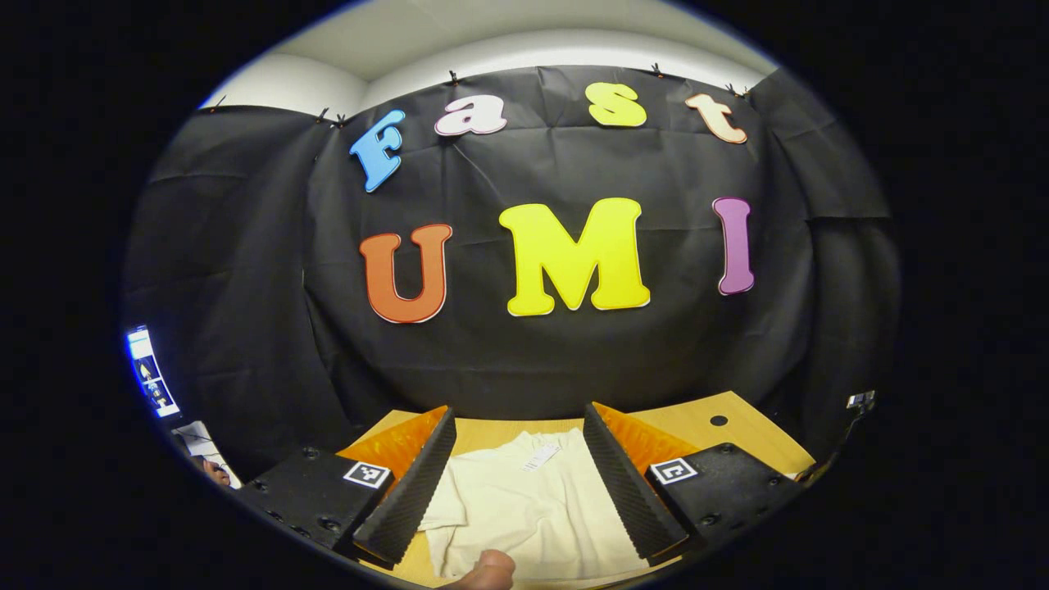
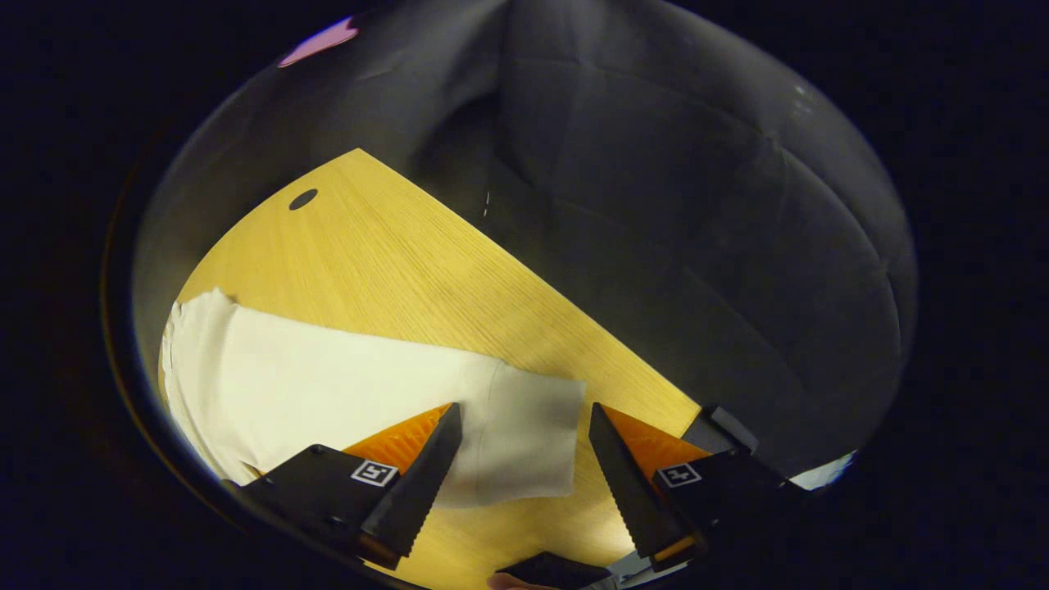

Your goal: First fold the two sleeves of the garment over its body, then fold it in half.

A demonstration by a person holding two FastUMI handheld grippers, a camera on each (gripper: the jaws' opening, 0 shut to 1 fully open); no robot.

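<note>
garment (image 1: pixel 524 500), cream tee, lies flat on wooden table (image 2: pixel 393 246). in right gripper view a sleeve (image 2: pixel 533 434) sticks out sideways off the body, not folded over. right gripper (image 2: pixel 524 467) hovers w/ jaws spread either side of sleeve cuff, gripping nothing; prob. lined up to pinch it. left gripper (image 1: pixel 524 492) also spread wide, empty, framing body near collar. neck tag (image 1: pixel 541 456) shows print, too small to read. square markers on both grippers, no brand legible.
</note>
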